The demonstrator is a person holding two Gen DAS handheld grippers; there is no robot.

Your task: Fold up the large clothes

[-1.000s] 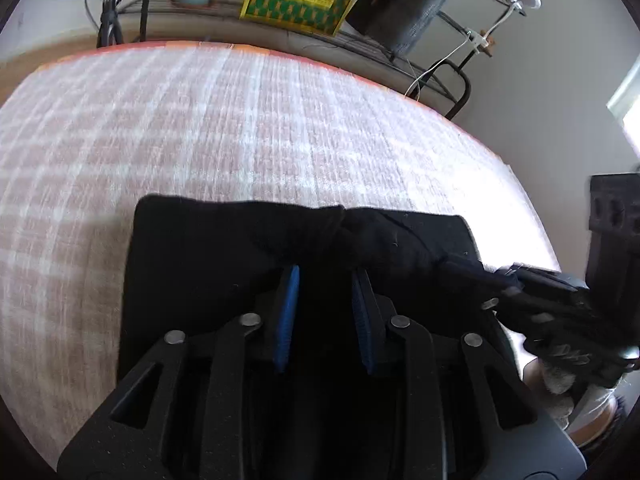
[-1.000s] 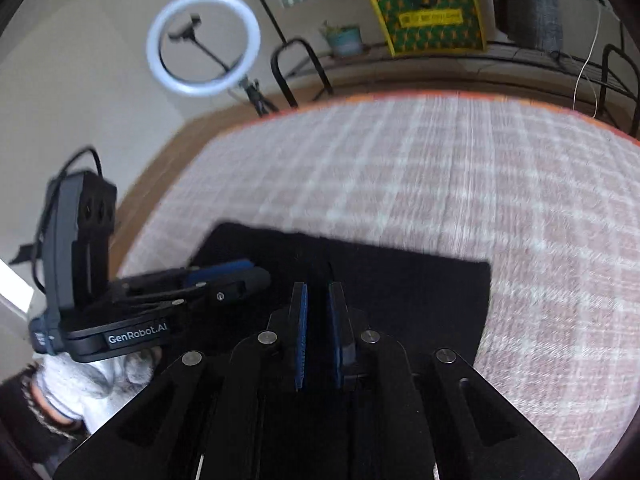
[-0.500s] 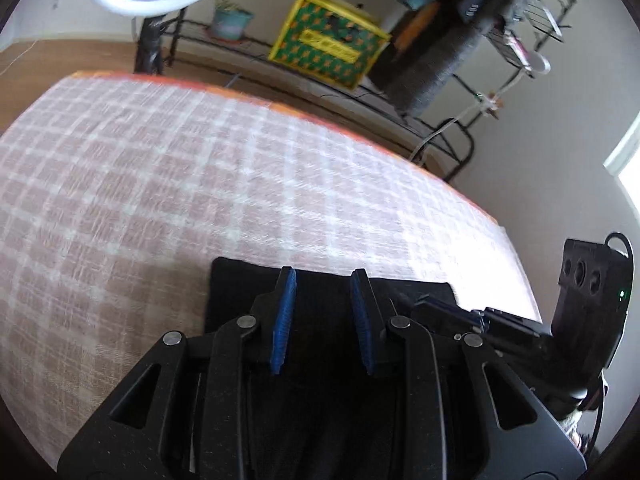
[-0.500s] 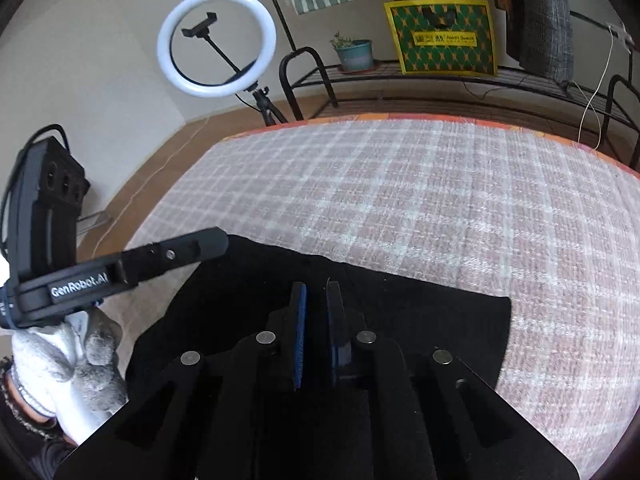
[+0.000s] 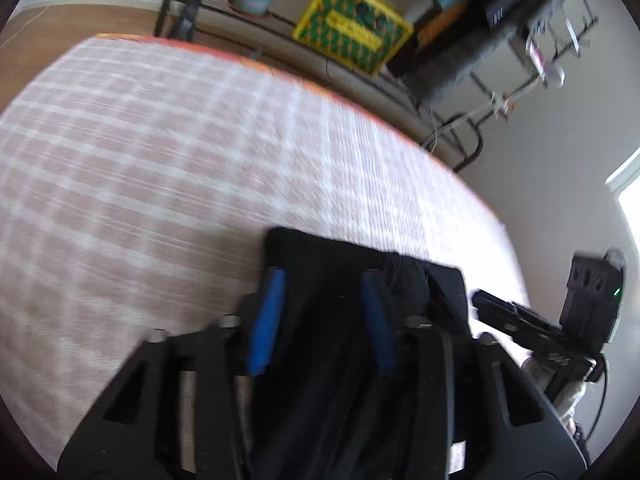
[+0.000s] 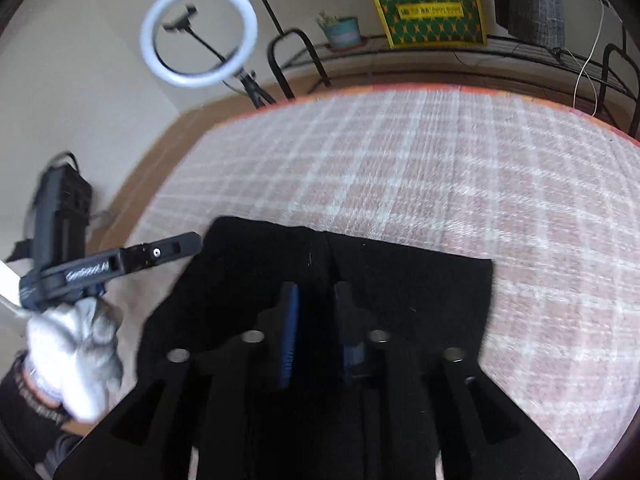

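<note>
Left wrist view: left hand-held gripper (image 5: 320, 300) spread wide over black folded garment (image 5: 320, 252) on checked bed (image 5: 160, 152), bunched knot by right finger, right hand-held gripper (image 5: 508, 312) alongside; right wrist view: right hand-held gripper (image 6: 314, 300) narrowly parted over garment (image 6: 400, 280), long axis left-right, left hand-held gripper (image 6: 160, 254) at its left corner, its gap not discernible here.

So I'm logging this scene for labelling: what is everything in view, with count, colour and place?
Garment: one, black, folded on the bed's near side.
Bedspread: one, pink-and-white checked.
Ring light: one, white, on stand beyond the bed.
Crate: one, yellow-green, on the rack.
Potted plant: one, teal pot, beside crate.
Metal rack: one, black, along the wall.
Left gripper: open, over garment.
Right gripper: slightly open, over garment.
Gloved hand: one, white.
</note>
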